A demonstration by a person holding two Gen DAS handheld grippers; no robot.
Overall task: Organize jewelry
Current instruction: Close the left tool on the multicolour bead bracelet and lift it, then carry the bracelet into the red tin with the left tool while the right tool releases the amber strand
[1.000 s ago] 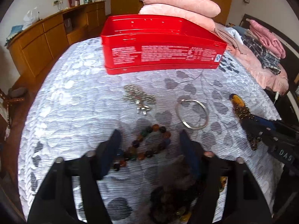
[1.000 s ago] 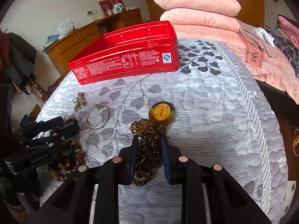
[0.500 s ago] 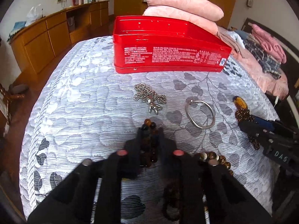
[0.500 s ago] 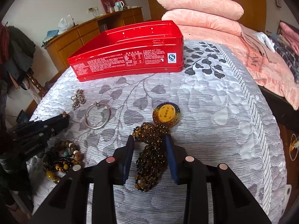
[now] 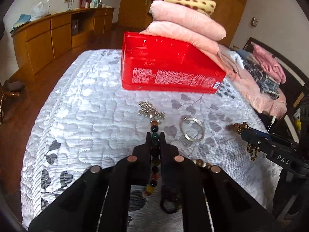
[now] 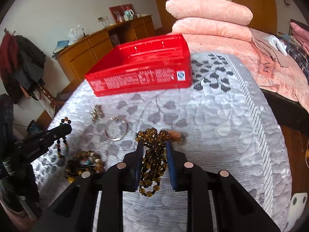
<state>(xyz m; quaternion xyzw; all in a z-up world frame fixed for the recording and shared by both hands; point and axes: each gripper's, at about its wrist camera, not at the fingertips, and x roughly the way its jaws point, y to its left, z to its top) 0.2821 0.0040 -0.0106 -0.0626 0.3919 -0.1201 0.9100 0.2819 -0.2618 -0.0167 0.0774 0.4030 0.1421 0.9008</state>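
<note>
Multicoloured bead bracelet (image 5: pixel 155 154) strung lengthwise toward the red tin (image 5: pixel 168 67), pinched tight in the left gripper (image 5: pixel 155 135). Amber bead strand (image 6: pixel 153 154) bunched, hanging, squeezed by the right gripper (image 6: pixel 153 145), just narrowing. Silver ring (image 5: pixel 191 128), chain (image 5: pixel 150 111) loose on bare quilt (image 5: pixel 81 116) before the tin.

The tin (image 5: pixel 170 71) sits on the bedspread (image 5: pixel 81 116) behind the chain (image 5: pixel 150 111) and ring (image 5: pixel 191 128).

Black grippers (image 5: pixel 155 135), blue-padded right jaws.
</note>
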